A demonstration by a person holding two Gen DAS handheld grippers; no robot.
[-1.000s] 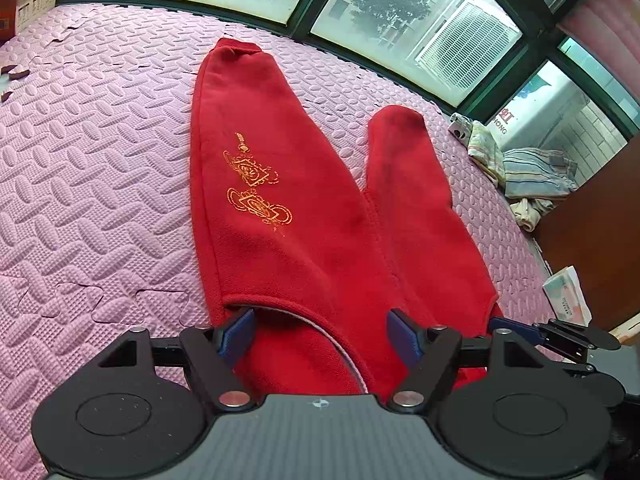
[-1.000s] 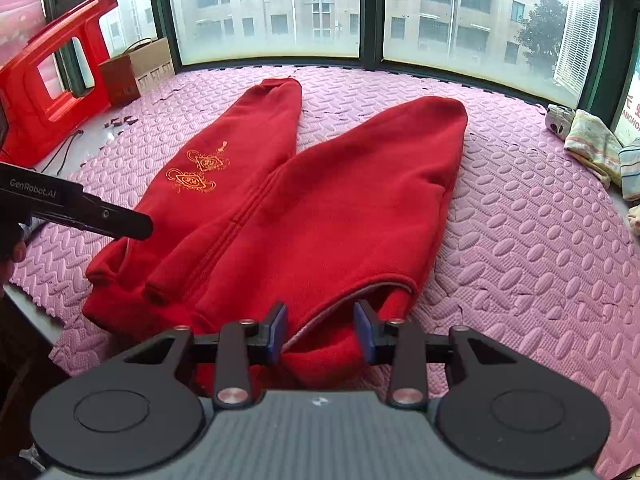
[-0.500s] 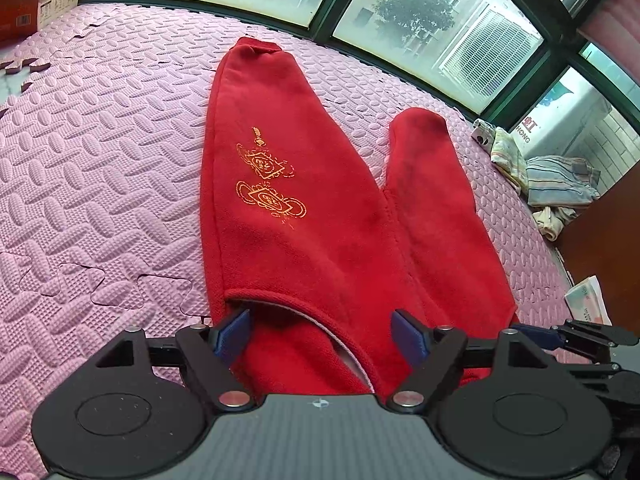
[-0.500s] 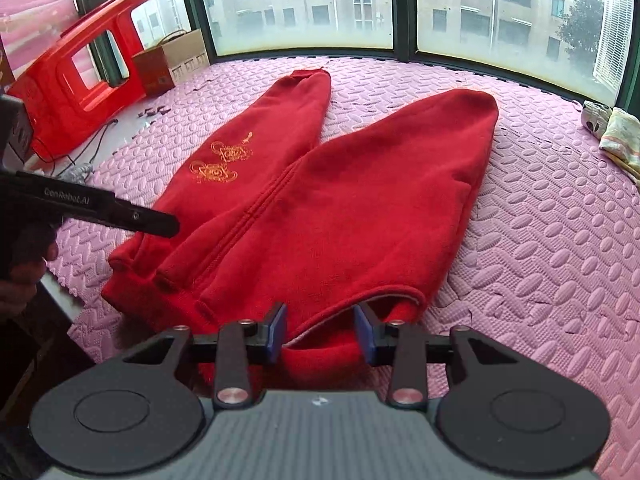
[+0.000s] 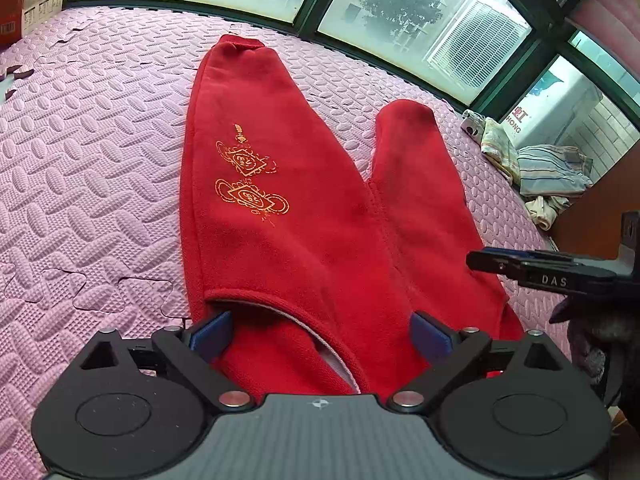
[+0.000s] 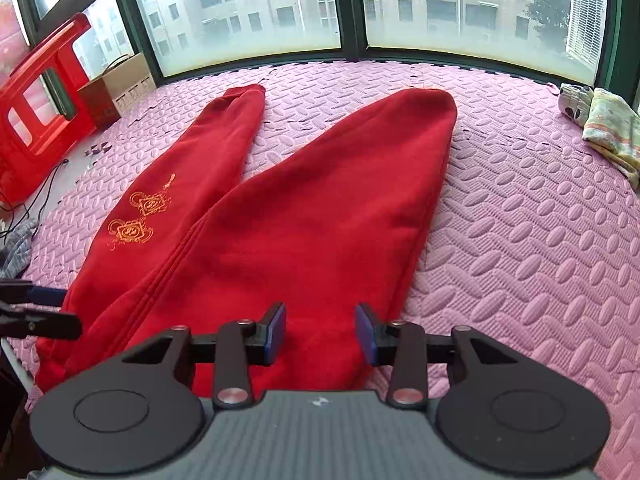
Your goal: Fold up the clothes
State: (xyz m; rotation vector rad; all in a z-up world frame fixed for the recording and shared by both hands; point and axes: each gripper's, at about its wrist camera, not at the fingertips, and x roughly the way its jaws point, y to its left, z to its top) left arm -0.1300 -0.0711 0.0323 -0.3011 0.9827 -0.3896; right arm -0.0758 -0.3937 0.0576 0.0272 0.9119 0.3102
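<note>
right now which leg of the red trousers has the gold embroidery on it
The longer-looking leg on the left in both views, ending in a cuffed hem near the window. It carries two gold knot motifs; the other leg is plain red.

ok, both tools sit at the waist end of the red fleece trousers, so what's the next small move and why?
Probably ease the left tool down and close it on the waistband. Its jaws have just been opening and now straddle the hem of the red fleece trousers without pressing it. The right tool stands open above the other leg, so nothing is gripped yet.
</note>
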